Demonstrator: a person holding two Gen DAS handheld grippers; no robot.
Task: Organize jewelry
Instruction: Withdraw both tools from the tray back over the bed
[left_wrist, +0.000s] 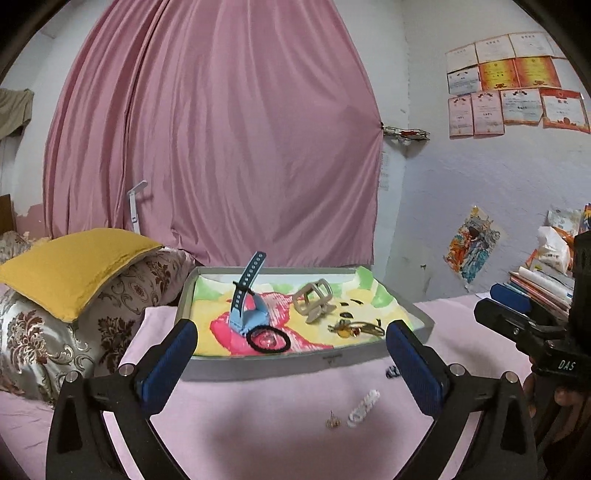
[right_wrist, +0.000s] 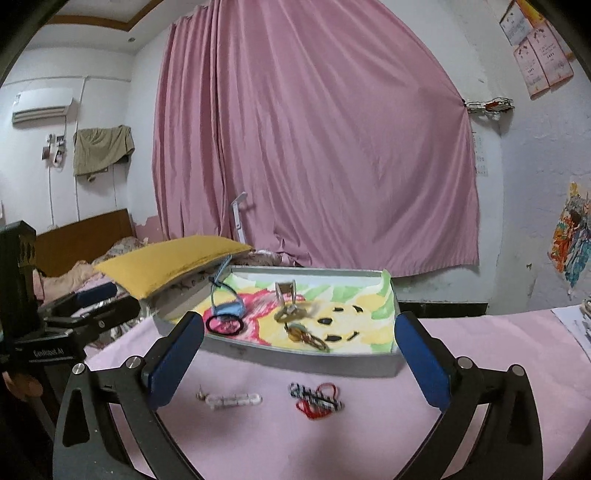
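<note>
Both tongs gape wide and hold nothing: the left tongs (left_wrist: 291, 350) and right tongs (right_wrist: 299, 343) hang over the pink-covered counter (left_wrist: 258, 424), pointed at the tray (left_wrist: 280, 363). Loose on the cloth before it lie an earring (left_wrist: 332, 422), a white chain (left_wrist: 364, 408), a checkered clip (right_wrist: 316, 397) and a red tie (right_wrist: 319, 411). Inside the tray, on a cartoon-bear lining, sit a blue watch (left_wrist: 245, 308), a black hair tie (left_wrist: 268, 339), a beige claw clip (left_wrist: 314, 301) and a gold trinket tangle (left_wrist: 354, 328). White lettering "DAS" marks the right tongs' body in the left view; the left tongs' label is too blurred to read.
</note>
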